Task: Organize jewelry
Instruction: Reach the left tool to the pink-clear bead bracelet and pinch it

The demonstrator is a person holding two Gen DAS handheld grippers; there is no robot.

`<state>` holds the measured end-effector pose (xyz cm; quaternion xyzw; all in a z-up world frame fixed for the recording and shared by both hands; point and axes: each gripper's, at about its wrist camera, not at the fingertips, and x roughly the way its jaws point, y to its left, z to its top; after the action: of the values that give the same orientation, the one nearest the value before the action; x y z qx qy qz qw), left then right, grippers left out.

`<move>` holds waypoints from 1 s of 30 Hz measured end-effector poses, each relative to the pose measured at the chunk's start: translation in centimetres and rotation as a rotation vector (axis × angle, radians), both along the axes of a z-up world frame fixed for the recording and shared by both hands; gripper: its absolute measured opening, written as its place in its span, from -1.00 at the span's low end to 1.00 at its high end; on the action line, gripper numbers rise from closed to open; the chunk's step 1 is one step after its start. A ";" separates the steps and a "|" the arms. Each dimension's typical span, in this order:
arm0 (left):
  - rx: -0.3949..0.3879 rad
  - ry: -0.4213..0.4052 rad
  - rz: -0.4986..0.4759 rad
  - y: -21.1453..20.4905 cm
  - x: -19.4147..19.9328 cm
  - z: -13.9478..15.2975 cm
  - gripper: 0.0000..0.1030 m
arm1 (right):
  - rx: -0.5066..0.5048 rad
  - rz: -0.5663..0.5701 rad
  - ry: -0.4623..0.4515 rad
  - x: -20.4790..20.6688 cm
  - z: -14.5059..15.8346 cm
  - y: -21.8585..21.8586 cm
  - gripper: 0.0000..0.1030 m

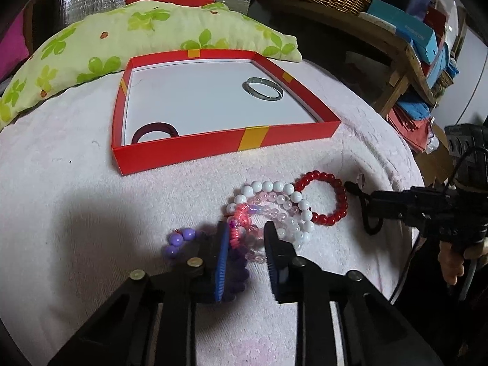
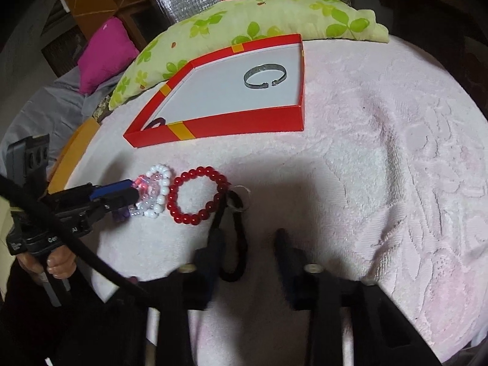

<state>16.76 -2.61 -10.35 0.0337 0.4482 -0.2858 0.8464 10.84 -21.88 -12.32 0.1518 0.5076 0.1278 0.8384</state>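
A red box (image 1: 189,149) with yellow tape marks sits open on a pale pink towel (image 2: 381,158), its white floor holding a silver bangle (image 2: 264,76) toward the far right corner and a dark maroon ring (image 1: 154,131) in the near left corner. Behind the box lies a green-leaf pillow (image 1: 91,45). On the towel in front of the box the rest of the jewelry is bunched together: a red bead bracelet (image 2: 198,195) lies flat as an open circle, touching a white bead bracelet (image 1: 292,201) that overlaps clear pink beads and a pink coil band (image 1: 241,219); purple beads (image 1: 177,241) lie at the left edge of the heap. The left gripper (image 1: 245,244) is down over this heap, jaws narrowed, with the coil band and pale beads between them; the left pad looks to touch the coil, but I cannot tell whether both pads press. The right gripper (image 2: 248,244) points down at a black cord loop (image 2: 235,244) with a small clear ring, just right of the red bracelet; the cord lies against its left finger, the jaws stand narrow, and a gap shows to the other finger.
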 end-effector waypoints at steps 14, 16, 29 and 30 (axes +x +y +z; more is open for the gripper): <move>0.006 0.054 -0.103 -1.3 -2.0 -0.7 -0.73 | 0.001 -0.017 0.009 0.2 -0.3 -0.6 -0.66; -0.002 0.066 -0.097 -1.1 -1.9 -0.8 -0.73 | 0.014 -0.022 0.015 0.2 -0.3 -0.8 -0.64; 0.034 0.012 -0.107 -1.8 -2.3 -0.8 -0.73 | -0.043 0.045 -0.029 -0.2 0.1 0.6 -0.68; 0.036 0.009 -0.107 -1.8 -2.3 -0.8 -0.73 | -0.058 0.059 -0.040 -0.3 0.1 1.0 -0.68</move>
<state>14.46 -4.43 -11.13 0.0714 0.4547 -0.3228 0.8270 10.57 -20.90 -12.17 0.1097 0.4987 0.1407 0.8482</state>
